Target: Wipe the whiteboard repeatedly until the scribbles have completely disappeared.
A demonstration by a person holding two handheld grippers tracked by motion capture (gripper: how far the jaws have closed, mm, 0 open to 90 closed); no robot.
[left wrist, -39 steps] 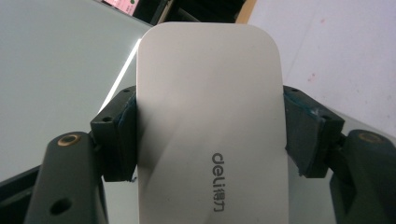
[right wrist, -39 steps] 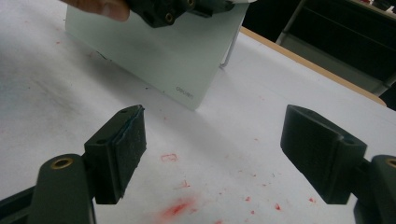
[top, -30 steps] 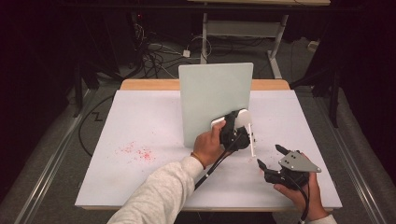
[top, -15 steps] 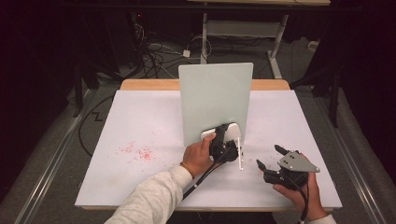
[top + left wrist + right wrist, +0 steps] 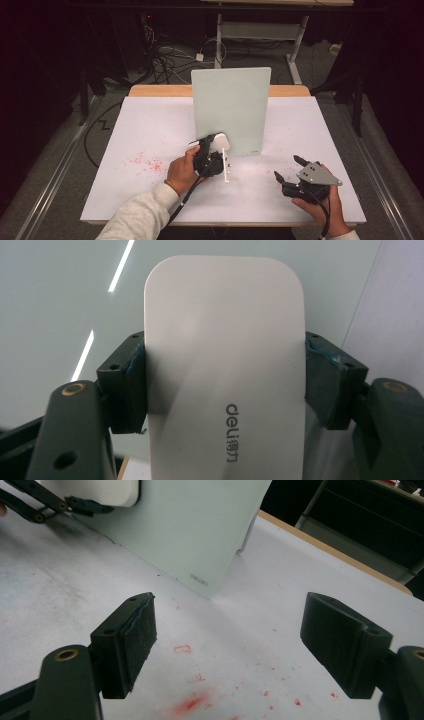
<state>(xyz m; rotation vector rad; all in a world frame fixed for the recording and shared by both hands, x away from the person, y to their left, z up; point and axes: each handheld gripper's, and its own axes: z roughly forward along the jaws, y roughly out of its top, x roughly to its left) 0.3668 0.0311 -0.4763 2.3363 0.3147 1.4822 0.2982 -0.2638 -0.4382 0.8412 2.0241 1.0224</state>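
- White eraser: clamped between the jaws of the left gripper, pads pressed on both its long sides; grey "deli" mark on its face; rounded end points at the board
- Eraser in high view: raised over the table, just before the lower left part of the board
- Pale green board: stands upright at mid table, its face toward the person; small mark at its lower right corner
- Left hand: grips the left gripper; light sleeve and cable trail to the near edge
- Right gripper: jaws wide apart, nothing between them; low over the table near its right front corner, well apart from the eraser and board
- Table: white sheet with red specks at left and red smears under the right gripper; bare room left and right of the board
- Wooden edge: far rim, behind the board
- Floor beyond: cables and a metal frame, in the dark
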